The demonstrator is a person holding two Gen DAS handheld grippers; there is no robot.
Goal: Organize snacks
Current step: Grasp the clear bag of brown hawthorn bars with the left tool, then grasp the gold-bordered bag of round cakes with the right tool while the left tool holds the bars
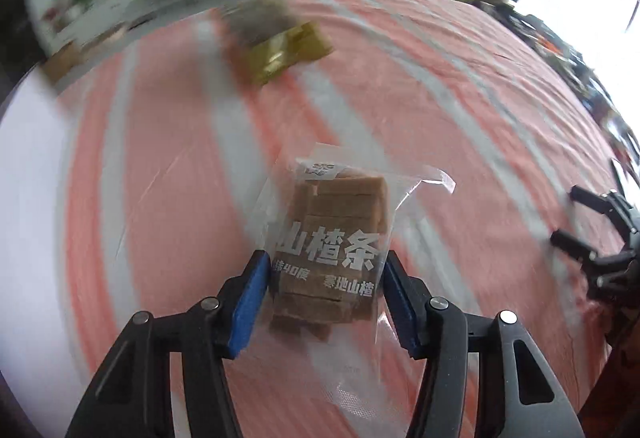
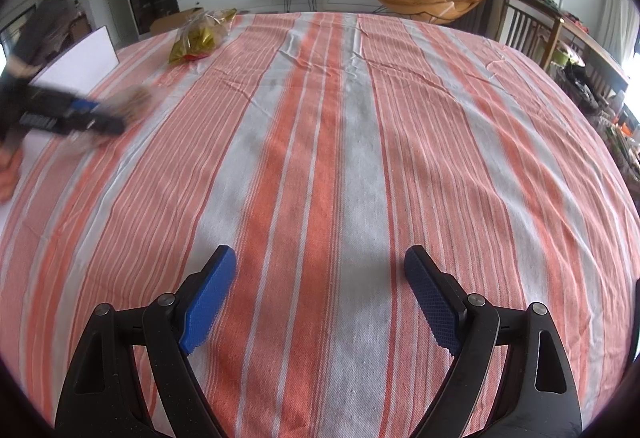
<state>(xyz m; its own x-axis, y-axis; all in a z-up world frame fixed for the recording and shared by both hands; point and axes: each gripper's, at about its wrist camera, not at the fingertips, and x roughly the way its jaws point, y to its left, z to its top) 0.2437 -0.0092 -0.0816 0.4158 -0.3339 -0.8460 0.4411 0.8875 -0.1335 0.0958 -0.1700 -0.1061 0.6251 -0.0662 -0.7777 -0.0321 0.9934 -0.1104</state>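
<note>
Here we hold the hawthorn strip packet (image 1: 332, 250) between the pads of our left gripper (image 1: 324, 278), above the striped tablecloth (image 1: 440, 118), while the gold snack bag (image 1: 280, 46) lies at eleven o'clock. Our right gripper (image 2: 320, 270) hangs wide and empty. We judge that the slick film could slide out, since the view blurs with motion.

An orange-and-white striped cloth (image 2: 320, 142) is covering the surface, with a gold-foil snack bag (image 2: 200, 36) lying near its far left edge beside a white board (image 2: 82, 64).
</note>
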